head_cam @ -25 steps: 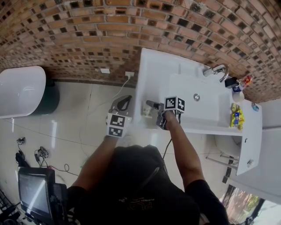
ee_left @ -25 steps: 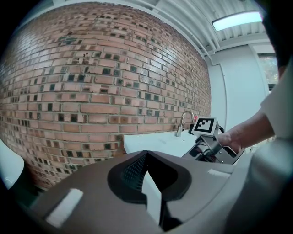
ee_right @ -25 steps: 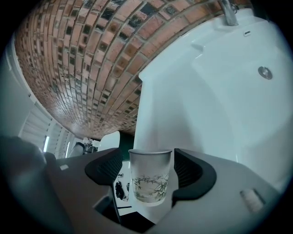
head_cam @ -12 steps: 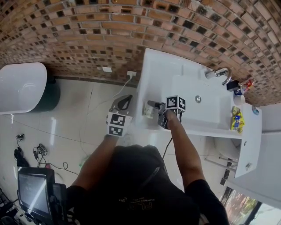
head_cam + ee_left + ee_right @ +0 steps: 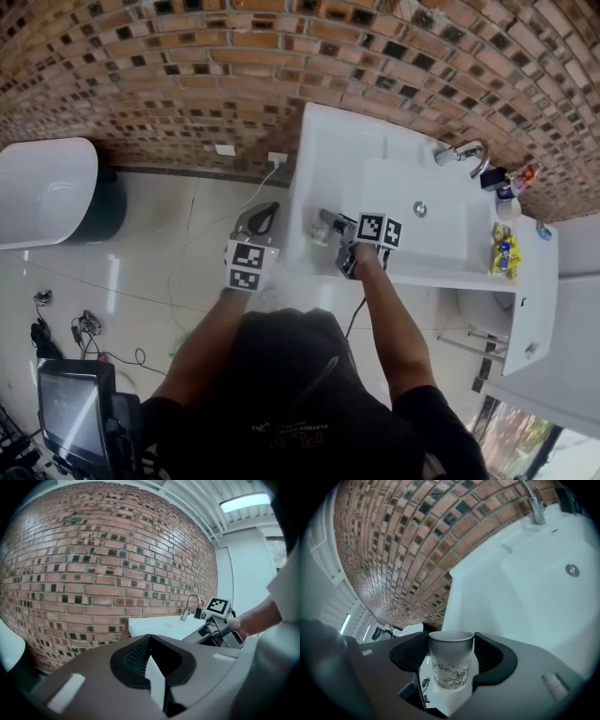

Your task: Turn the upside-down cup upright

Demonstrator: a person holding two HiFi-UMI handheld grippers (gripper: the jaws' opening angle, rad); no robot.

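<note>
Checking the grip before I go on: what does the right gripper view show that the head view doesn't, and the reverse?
Only the right gripper view: the bamboo print on the white paper cup, and the right gripper with its jaws, which have just been closing, against the cup's sides. Only the head view: the left gripper held over the tiled floor, the person's arms, and a yellow packet by the basin. Both: the cup, the white washbasin counter, the chrome tap and the brick wall.
</note>
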